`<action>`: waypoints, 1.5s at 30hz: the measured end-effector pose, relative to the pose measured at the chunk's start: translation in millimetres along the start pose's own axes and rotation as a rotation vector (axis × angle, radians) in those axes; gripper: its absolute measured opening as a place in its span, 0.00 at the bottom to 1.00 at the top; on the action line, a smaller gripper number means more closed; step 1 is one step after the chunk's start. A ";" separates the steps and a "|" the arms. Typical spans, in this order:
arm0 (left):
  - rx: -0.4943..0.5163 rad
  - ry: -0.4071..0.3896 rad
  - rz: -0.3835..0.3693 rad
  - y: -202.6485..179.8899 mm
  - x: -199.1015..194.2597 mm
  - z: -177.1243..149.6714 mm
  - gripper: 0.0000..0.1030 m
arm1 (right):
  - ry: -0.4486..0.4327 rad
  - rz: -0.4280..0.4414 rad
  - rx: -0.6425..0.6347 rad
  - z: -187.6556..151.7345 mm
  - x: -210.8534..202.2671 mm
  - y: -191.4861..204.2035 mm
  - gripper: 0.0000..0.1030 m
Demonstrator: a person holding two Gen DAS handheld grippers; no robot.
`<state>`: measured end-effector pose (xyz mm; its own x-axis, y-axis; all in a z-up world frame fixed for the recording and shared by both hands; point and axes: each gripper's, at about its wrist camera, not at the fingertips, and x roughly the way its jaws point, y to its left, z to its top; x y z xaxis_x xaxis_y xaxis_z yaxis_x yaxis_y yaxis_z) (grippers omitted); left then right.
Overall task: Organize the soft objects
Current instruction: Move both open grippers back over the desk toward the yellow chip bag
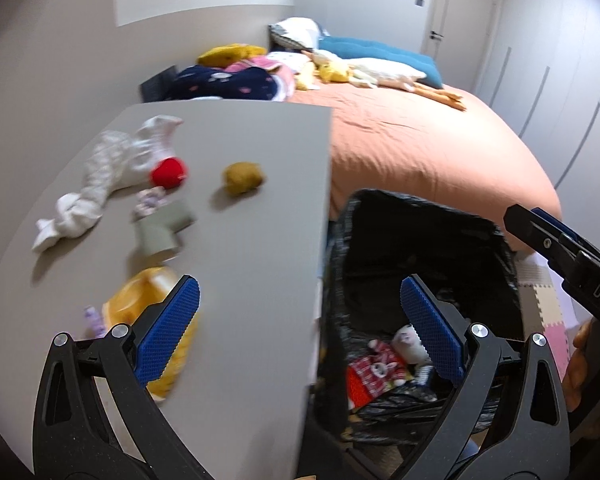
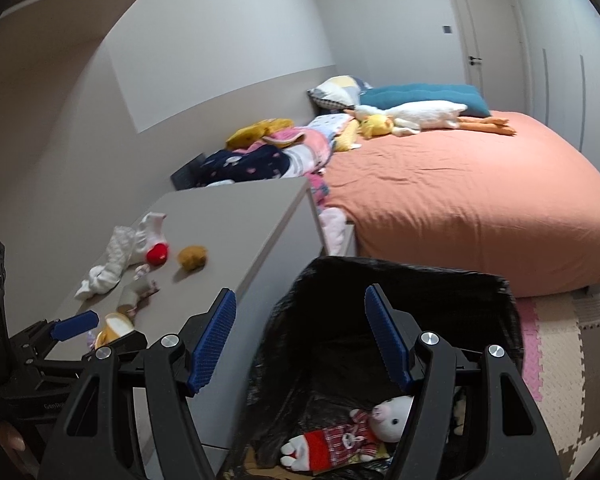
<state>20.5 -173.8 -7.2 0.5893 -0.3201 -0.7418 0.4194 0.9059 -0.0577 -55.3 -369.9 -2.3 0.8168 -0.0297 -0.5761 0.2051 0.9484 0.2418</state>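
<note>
A grey table (image 1: 260, 208) (image 2: 236, 216) carries soft things: a white cloth (image 1: 112, 168) (image 2: 116, 256), a red ball (image 1: 169, 173) (image 2: 157, 255), a brown plush (image 1: 243, 177) (image 2: 193, 257), a grey-green sock (image 1: 162, 229) and a yellow plush (image 1: 140, 300) (image 2: 116, 326). Beside the table stands a bin lined with a black bag (image 1: 420, 240) (image 2: 400, 304); a white plush doll in red clothes (image 1: 384, 364) (image 2: 348, 432) lies inside. My left gripper (image 1: 300, 332) is open, straddling the table edge and the bin. My right gripper (image 2: 300, 336) is open above the bin, holding nothing.
A bed with an orange sheet (image 1: 420, 140) (image 2: 460, 200) lies beyond, with pillows, plush toys and piled clothes (image 1: 236, 76) (image 2: 260, 152) on it. Foam floor mats (image 2: 572, 340) lie to the right. A closed door (image 2: 488, 28) is at the far wall.
</note>
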 end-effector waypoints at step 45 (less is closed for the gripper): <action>-0.367 0.059 0.286 197.3 -23.1 -47.8 0.93 | 0.272 0.338 -0.346 -58.7 116.7 204.4 0.41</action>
<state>56.7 25.5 -33.4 0.6008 -0.0362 -0.7986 -0.0329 0.9970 -0.0700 50.3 -161.0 -65.9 0.6285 0.3331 -0.7029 -0.2708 0.9408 0.2037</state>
